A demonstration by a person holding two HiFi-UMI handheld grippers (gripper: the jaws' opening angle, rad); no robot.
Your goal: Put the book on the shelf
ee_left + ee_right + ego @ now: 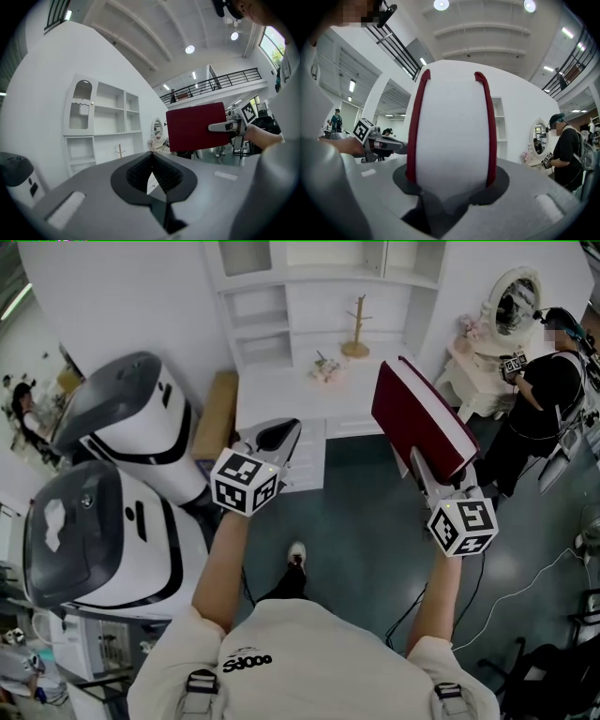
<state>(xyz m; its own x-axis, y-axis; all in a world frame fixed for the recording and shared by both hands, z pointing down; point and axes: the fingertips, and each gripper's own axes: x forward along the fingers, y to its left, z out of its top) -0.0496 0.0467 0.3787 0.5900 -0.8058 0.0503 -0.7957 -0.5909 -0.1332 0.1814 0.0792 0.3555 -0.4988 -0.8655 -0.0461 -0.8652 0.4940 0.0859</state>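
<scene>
My right gripper [433,476] is shut on a thick dark-red book [420,416] and holds it up in the air, tilted, white page edges to the right. In the right gripper view the book [451,126] fills the middle, its red covers pressed between the jaws of the right gripper [451,180]. My left gripper [279,435] hangs level beside it, shut with nothing in it; in its own view the left gripper [151,164] has its pads together and the book [199,126] floats to the right. The white shelf unit [319,306] stands ahead against the wall.
Two large white-and-grey machines [112,484] stand on the left. A white desk [309,395] below the shelves carries a small wooden stand [355,329] and flowers. A person in black [544,390] stands at the right by a white dressing table with an oval mirror [511,306]. Cables lie on the dark floor [525,587].
</scene>
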